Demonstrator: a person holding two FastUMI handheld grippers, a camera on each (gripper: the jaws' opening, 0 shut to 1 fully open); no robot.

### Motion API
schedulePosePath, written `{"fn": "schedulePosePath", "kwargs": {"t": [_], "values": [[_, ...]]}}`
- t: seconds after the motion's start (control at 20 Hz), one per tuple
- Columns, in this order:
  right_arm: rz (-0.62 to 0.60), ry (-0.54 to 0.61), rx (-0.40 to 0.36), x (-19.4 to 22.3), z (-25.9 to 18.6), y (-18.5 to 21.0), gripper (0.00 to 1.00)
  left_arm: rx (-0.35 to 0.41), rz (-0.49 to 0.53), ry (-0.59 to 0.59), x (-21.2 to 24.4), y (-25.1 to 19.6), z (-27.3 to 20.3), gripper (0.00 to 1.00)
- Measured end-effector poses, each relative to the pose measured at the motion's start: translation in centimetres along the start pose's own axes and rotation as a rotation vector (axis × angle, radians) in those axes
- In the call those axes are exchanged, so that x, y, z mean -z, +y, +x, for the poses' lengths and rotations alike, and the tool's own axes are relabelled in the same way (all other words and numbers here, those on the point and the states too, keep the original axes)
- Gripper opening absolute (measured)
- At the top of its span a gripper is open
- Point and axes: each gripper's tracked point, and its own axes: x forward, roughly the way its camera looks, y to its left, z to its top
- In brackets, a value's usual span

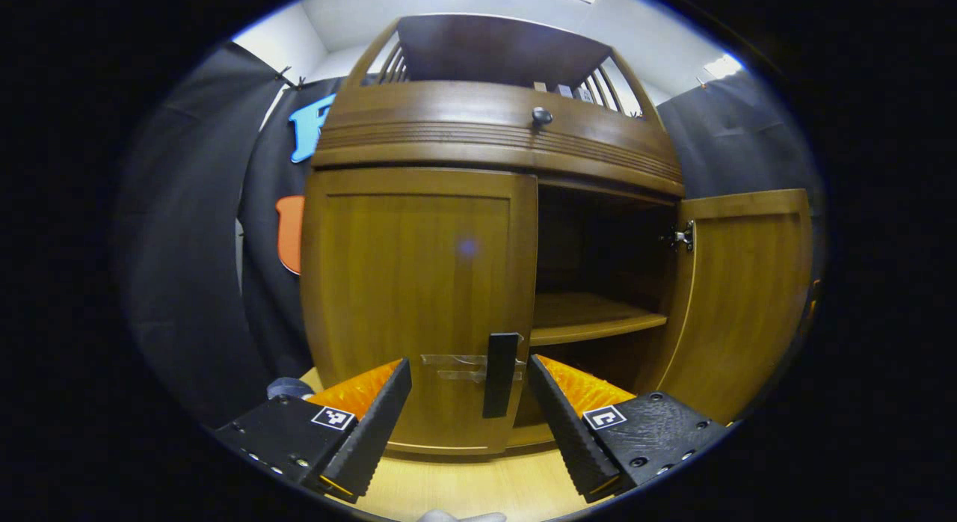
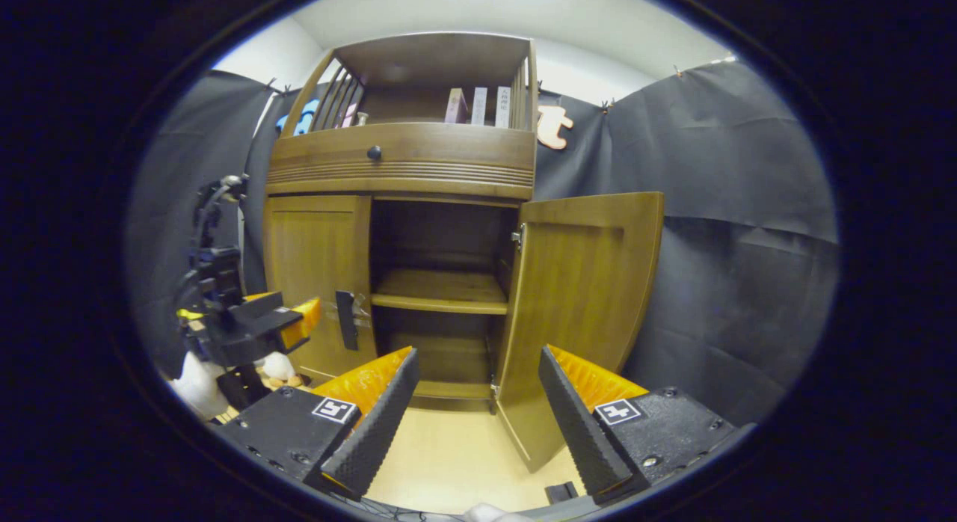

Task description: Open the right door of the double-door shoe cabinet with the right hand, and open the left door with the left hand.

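facing the shoe cabinet (image 1: 493,133), i hold my left gripper (image 1: 469,402) spread wide, its fingers either side of the dark handle (image 1: 501,374) on the left door (image 1: 419,283), not touching it. that door is shut. my right gripper (image 2: 478,410) is spread too, holding nothing, just in front of the right door (image 2: 579,298), which stands swung open on its hinge. inside, a wooden shelf (image 2: 441,292) shows. books (image 2: 478,105) stand up top.

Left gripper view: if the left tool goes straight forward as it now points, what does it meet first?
Most likely the dark vertical handle on the closed left wooden door, which sits between the open left tool's fingers. How far off it is cannot be judged.
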Motion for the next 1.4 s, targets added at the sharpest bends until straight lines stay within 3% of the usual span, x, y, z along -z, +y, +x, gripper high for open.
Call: {"fn": "schedulePosePath", "kwargs": {"t": [0.2,0.45,0.5,0.55,0.95,1.4], "values": [[-0.023,0.029,0.026,0.5,0.0,-0.8,1.00,-0.010,0.026,0.010,2.6,-0.6,5.0,0.95],[-0.050,0.065,0.038,1.7,0.2,-1.3,1.00,-0.008,0.046,-0.002,3.3,-1.7,7.9,0.95],[-0.047,0.074,0.035,1.9,0.2,-1.2,1.00,-0.008,0.041,0.001,3.3,-1.8,8.3,0.84],[-0.047,0.083,0.033,2.2,0.3,-1.2,1.00,-0.012,0.038,-0.004,3.2,-1.8,8.5,0.92],[-0.031,0.111,0.040,3.0,0.6,-1.8,1.00,-0.015,0.052,0.008,3.5,-1.6,8.9,0.31],[-0.014,0.128,0.033,3.7,-0.1,-2.4,1.00,0.010,0.038,0.026,3.7,-1.5,5.9,0.28]]}}
